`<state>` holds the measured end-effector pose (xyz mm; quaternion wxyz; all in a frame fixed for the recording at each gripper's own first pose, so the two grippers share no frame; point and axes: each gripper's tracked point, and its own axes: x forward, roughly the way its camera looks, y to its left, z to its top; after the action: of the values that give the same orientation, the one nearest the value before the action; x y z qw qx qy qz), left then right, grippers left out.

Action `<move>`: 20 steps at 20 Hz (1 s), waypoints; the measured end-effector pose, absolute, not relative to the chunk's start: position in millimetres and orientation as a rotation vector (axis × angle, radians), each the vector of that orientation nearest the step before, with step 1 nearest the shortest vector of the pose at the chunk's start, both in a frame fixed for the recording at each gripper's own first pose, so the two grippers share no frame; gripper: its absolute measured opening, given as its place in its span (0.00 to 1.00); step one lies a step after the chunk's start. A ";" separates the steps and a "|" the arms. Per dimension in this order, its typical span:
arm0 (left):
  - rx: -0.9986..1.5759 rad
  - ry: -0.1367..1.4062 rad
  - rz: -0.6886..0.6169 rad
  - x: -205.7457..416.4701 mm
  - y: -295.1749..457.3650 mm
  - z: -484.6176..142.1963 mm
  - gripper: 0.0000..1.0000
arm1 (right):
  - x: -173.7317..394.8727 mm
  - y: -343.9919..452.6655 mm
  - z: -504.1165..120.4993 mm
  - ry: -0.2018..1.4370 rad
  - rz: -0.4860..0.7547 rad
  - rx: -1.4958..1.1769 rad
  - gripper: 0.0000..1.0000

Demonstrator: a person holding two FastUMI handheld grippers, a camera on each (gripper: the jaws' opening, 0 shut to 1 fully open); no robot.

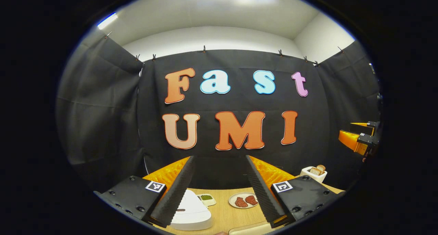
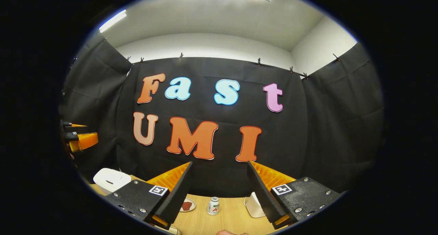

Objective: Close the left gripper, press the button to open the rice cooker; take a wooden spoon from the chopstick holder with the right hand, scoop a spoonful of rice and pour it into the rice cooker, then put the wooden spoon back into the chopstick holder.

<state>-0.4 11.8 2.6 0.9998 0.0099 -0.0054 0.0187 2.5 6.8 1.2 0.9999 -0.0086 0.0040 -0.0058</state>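
- Wooden table (image 1: 224,211): pale top, low in both views, under both grippers.
- Left gripper (image 1: 219,190): raised above the table, fingers spread wide, nothing between them.
- Right gripper (image 2: 219,194): raised likewise, fingers spread wide, holding nothing.
- Rice cooker (image 1: 191,211): white, lid down, just behind the left gripper's left finger; also at the left edge of the right gripper view.
- Small dish (image 1: 206,198): green contents, beside the cooker.
- Plate (image 1: 243,200): two reddish-brown pieces on it.
- Small bottle (image 2: 213,206): upright, between the right gripper's fingers, farther off.
- Toaster (image 1: 314,173): white, bread in its slots, far right.
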 end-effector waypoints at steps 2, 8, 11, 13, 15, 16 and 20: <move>0.022 -0.005 0.046 0.4 16.3 -0.2 0.98 | 2.6 5.5 -2.5 0.017 -0.014 -0.021 0.95; 0.014 0.002 0.085 3.9 30.2 -4.6 0.80 | 3.9 5.8 -9.4 0.037 -0.022 -0.025 0.95; 0.058 0.064 0.201 4.0 59.8 -19.6 0.39 | 2.4 4.2 -12.4 0.044 -0.028 -0.030 0.95; 0.031 0.101 0.221 3.8 71.0 -28.3 0.07 | 0.2 2.3 -13.1 0.046 -0.034 -0.031 0.95; 0.004 0.140 0.232 9.4 77.0 -40.0 0.07 | -1.7 0.0 -16.8 0.054 -0.043 -0.033 0.95; 0.005 0.163 0.248 9.5 87.7 -46.4 0.07 | -2.6 -1.3 -18.1 0.059 -0.047 -0.035 0.95; -0.064 0.264 0.272 17.6 112.2 -72.0 0.07 | -7.1 -6.3 -23.2 0.075 -0.071 -0.046 0.95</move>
<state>17.6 112.2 -72.0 0.9816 -0.0318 0.1313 0.1349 -7.1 -6.3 -23.2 0.9984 -0.0228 0.0375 -0.0354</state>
